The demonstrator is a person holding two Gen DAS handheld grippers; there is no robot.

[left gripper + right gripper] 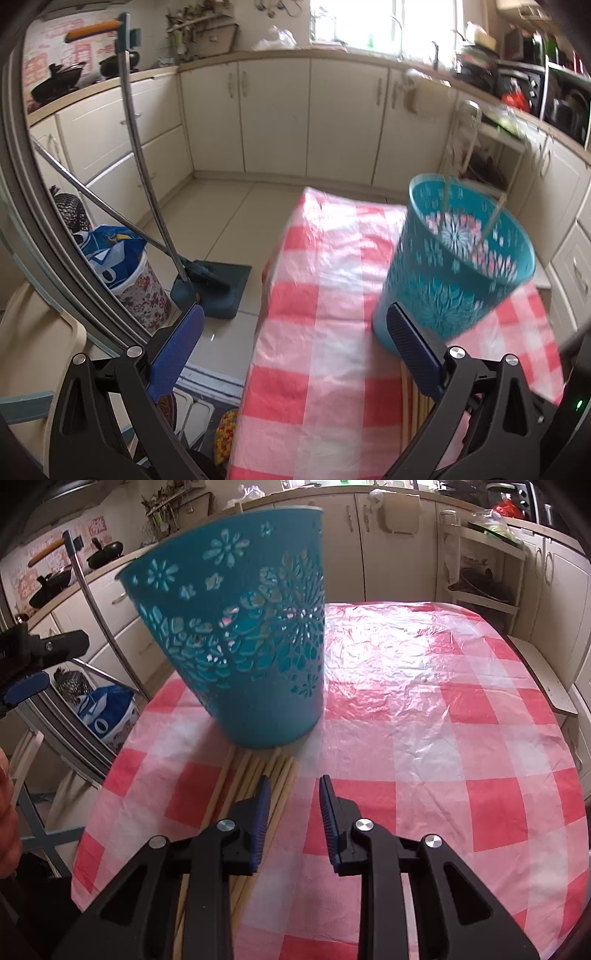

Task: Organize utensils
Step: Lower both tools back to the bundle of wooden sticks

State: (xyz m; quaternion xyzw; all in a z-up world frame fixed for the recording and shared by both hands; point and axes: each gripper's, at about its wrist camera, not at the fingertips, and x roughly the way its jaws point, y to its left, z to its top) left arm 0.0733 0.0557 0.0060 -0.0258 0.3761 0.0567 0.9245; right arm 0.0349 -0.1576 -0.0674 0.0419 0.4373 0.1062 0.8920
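Right wrist: teal flower-cutout basket (251, 635), seemingly tilted, beside chopsticks (255, 775); both claws apart.

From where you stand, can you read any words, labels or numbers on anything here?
None can be read.
Blue bag: printed graphics, no legible letters.
Pink wall sheet: markings too blurred to read.
Teal basket: flower cut-outs only, no text.
Checked tablecloth: no text.

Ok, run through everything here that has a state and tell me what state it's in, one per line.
Teal basket: upright on the table, sticks poking out of its open top.
Wooden chopsticks: lying flat in a bundle on the tablecloth.
Left gripper: open, empty.
Right gripper: open, empty, over the chopsticks.
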